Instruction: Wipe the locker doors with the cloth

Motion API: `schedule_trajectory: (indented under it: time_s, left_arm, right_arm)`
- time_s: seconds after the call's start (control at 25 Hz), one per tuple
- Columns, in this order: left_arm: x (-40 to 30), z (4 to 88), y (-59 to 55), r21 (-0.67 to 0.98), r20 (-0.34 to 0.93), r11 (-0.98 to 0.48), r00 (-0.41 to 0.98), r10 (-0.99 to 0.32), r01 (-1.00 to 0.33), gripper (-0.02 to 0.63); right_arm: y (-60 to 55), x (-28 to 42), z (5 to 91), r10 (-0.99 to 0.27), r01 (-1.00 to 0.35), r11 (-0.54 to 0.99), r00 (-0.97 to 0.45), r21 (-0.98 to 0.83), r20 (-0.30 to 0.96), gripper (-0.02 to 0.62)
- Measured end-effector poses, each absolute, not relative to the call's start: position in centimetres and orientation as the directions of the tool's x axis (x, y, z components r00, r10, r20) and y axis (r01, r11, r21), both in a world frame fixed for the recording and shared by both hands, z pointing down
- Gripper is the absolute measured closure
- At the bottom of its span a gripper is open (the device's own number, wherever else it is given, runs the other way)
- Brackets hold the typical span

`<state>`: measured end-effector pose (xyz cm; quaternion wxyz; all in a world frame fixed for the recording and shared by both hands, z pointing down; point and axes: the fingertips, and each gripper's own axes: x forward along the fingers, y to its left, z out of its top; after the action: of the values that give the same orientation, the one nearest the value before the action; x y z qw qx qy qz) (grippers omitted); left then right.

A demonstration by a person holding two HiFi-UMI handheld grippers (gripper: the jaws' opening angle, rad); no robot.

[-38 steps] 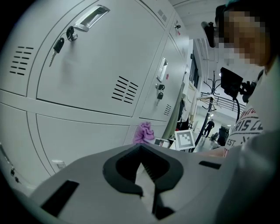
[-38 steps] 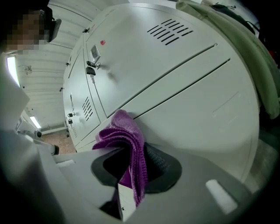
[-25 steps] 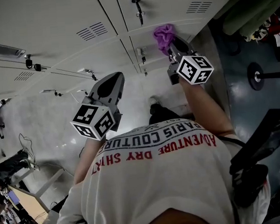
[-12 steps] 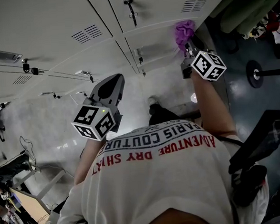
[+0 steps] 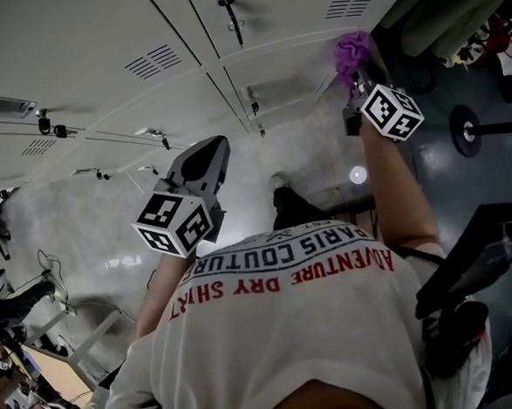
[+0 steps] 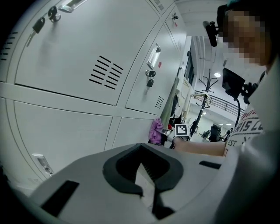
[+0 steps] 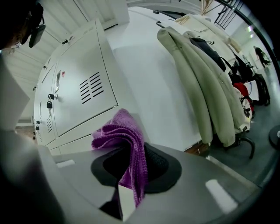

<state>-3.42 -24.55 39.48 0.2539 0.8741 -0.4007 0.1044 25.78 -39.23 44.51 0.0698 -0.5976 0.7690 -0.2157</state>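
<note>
A bank of pale lockers (image 5: 96,44) fills the upper part of the head view above a grey floor (image 5: 83,229), and in the right gripper view coats (image 7: 205,74) hang just past the bank's end panel. The person, in a white printed shirt (image 5: 291,328), reaches both arms toward the doors. The right hand-held gripper (image 5: 358,77) has slid rightward along a lower door since a second ago: then it pressed the cloth (image 5: 350,51) close to the seam beside the door's lock, and now the cloth sits near the far right edge of the bank. Its jaws are clamped on the purple cloth, which bunches out above them and touches the door. The left hand-held gripper (image 5: 202,155) has hardly shifted; it hangs off the lockers, clear of the doors, with its jaws closed together and nothing between them. Counted: two hand-held grippers, each with one marker cube, and one cloth.
</note>
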Motion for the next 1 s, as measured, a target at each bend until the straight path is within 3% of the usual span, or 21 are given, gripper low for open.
schedule_trajectory:
  time_s: [0.4, 1.0]
  left_arm:
    - [-4.4, 39.4, -23.5, 0.366, 0.385, -0.535, 0.647, -0.658, -0.762, 0.606]
    - [-10.3, 39.5, -21.8, 0.361, 0.398, -0.433, 0.557, -0.729, -0.826, 0.606]
  right_arm:
    - [-36.8, 23.2, 43.6, -0.94, -0.865, 0.239, -0.321, -0.441, 0.119, 0.518]
    - [-32.0, 6.1, 46.2, -0.758, -0.729, 0.53, -0.636, -0.434, 0.144, 0.518]
